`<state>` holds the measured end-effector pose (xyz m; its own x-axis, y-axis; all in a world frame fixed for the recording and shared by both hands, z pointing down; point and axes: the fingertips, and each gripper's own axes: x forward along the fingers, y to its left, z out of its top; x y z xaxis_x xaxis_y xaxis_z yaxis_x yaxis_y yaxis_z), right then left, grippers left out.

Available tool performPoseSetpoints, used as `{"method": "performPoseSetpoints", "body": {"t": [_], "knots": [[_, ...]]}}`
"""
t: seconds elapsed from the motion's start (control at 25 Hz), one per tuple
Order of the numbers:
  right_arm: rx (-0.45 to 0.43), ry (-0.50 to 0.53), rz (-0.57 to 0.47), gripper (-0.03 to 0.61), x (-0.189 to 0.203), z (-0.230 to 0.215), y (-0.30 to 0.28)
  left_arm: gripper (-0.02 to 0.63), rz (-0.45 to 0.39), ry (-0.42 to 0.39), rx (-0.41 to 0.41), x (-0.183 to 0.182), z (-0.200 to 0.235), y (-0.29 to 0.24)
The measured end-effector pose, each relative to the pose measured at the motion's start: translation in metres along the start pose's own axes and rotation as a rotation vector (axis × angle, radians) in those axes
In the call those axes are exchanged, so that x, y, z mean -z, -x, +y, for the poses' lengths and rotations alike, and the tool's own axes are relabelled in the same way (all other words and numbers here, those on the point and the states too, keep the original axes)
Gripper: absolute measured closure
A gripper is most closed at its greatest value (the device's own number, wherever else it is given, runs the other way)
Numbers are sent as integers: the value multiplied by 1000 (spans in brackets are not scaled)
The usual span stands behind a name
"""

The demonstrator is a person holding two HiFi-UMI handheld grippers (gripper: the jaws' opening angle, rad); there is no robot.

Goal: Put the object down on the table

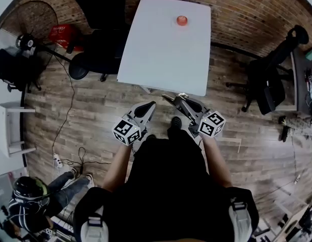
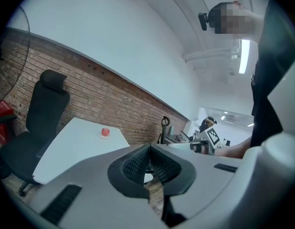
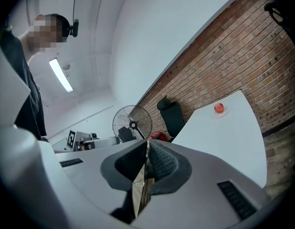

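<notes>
A small red round object (image 1: pixel 182 20) rests on a pale disc near the far end of the white table (image 1: pixel 156 54). Both grippers are held close to my body, short of the table's near edge and well away from the object. The left gripper (image 1: pixel 150 105) is shut with nothing between its jaws. Beside it, the right gripper (image 1: pixel 168 97) is shut and empty too. From the left gripper view, the red object (image 2: pixel 105 132) sits far off on the table (image 2: pixel 66 149) beyond the closed jaws. In the right gripper view the red object (image 3: pixel 219 108) also lies far ahead.
Black office chairs stand left of the table (image 1: pixel 98 29) and at the right (image 1: pixel 269 79). A floor fan (image 1: pixel 30 24) and a red item (image 1: pixel 62 34) are at the far left. A white shelf (image 1: pixel 9 127) and another person (image 1: pixel 30 195) are at lower left.
</notes>
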<state>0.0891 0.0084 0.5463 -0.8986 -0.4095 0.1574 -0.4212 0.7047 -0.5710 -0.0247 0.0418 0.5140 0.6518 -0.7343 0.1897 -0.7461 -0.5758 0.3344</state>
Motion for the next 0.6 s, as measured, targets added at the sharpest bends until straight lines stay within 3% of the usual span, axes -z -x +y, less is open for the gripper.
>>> {"method": "performPoseSetpoints", "body": {"t": [0.32,0.6], "knots": [[-76,22,39,560,-26,-34,-8,592,-32,20,-109,-8,9,-27],[-85,24,30,560,-43,-61,-8,592,-39,15,-133,-15,13,-52]]}}
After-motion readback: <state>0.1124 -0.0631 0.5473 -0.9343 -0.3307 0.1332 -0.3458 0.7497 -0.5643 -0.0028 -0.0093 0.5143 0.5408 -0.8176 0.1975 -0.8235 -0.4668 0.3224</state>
